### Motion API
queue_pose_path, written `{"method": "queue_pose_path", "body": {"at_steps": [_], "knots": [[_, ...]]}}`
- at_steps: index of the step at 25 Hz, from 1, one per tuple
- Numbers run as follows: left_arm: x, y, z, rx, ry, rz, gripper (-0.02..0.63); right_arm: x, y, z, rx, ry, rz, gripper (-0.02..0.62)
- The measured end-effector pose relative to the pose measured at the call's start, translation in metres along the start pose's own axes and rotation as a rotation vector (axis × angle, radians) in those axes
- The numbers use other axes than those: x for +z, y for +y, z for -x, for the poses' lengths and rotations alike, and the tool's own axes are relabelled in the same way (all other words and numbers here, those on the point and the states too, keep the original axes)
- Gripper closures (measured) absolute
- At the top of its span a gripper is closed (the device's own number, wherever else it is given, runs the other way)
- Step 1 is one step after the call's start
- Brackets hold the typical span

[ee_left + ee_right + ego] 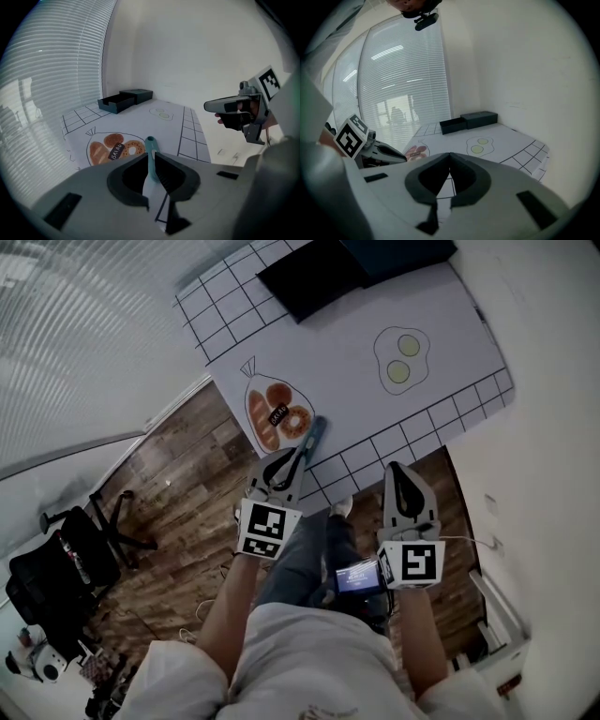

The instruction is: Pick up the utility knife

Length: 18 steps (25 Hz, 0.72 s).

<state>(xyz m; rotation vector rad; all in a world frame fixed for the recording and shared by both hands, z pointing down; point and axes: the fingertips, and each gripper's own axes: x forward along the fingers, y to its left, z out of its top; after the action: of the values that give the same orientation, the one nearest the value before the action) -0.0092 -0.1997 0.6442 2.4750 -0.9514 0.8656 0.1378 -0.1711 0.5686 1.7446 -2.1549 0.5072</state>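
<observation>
**Knife lies in line with the left tongs; right tongs stand clear**

The utility knife [317, 430], teal-bodied, lies flat on the table [347, 343] close to its near edge, just beside the bread drawing [278, 415] on the side toward the gridded border. Its long axis runs from that edge away from the person, slanting slightly rightward in the head view.

The left gripper [298, 457] is set along that same axis. In the left gripper view the knife's near end sits between the jaws, with the rest of the body reaching forward past the tips. The jaws stand a narrow way apart, close against the knife's sides. No firm clamp is evident, and I judge them not yet pressing.

The right gripper [396, 470] sits over the mat's gridded margin, well apart from the knife and to its right. Its jaws are together with nothing between them.

Assessment: the left hand is the nearer and already aligned. The pick-up depends on closing across the knife's narrow width without pushing it along its length. The egg drawing [401, 357] and the dark box [319, 277] lie farther off and play no part.
</observation>
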Motion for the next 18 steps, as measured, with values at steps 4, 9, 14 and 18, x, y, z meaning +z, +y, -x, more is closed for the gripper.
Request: {"method": "queue_pose_path", "body": {"at_steps": [4, 9, 14, 18], "knots": [[-0.006, -0.002, -0.008, -0.031, 0.022, 0.027, 0.500, -0.006, -0.002, -0.002, -0.004, 0.016, -0.002, 0.589], [-0.011, -0.004, -0.014, -0.054, 0.054, 0.038, 0.477, -0.011, -0.003, -0.003, -0.009, 0.028, -0.012, 0.589], [-0.015, -0.006, -0.020, -0.072, 0.087, 0.069, 0.463, -0.015, -0.003, -0.003, -0.022, 0.043, -0.016, 0.589], [-0.021, -0.010, -0.026, -0.058, 0.133, 0.083, 0.442, -0.015, -0.003, -0.002, -0.024, 0.043, -0.023, 0.589]]}}
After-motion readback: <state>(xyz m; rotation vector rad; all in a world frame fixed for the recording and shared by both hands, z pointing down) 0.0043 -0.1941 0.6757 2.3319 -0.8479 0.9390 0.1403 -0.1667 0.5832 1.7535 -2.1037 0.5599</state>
